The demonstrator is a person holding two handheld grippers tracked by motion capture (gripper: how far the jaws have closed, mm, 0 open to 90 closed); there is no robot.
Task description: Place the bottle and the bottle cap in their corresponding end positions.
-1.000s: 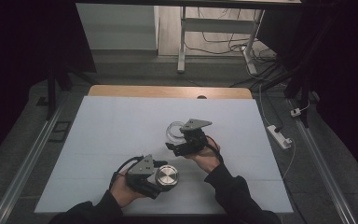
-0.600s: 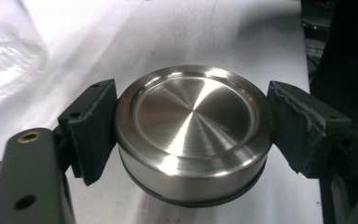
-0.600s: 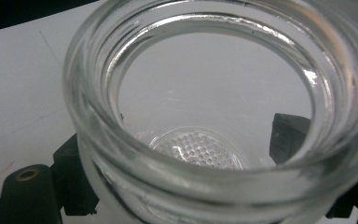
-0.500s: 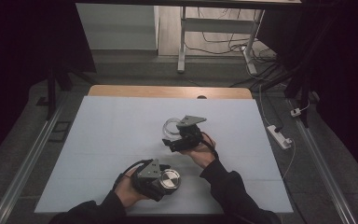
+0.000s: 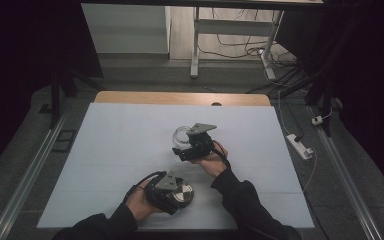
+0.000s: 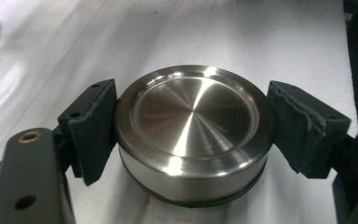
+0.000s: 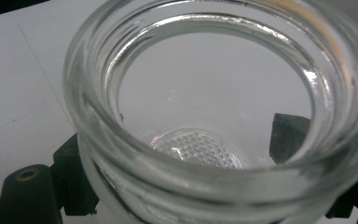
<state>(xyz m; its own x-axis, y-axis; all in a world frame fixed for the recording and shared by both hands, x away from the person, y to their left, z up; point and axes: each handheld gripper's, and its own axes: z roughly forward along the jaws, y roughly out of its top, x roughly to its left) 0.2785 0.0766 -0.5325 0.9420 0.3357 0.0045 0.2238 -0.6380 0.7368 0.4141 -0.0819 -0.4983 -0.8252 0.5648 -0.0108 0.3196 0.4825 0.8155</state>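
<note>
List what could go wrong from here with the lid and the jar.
1. The left claw grips the round steel lid only at two spots on its smooth side wall, so it could slip or twist out.
2. The right claw is shut on the clear glass jar; slick glass may slide, and a drop onto the table might crack it.

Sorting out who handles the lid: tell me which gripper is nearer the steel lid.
Left. The left gripper is clamped on the steel lid, a pad on each side. The right gripper is farther up the table, holding the glass jar.
</note>
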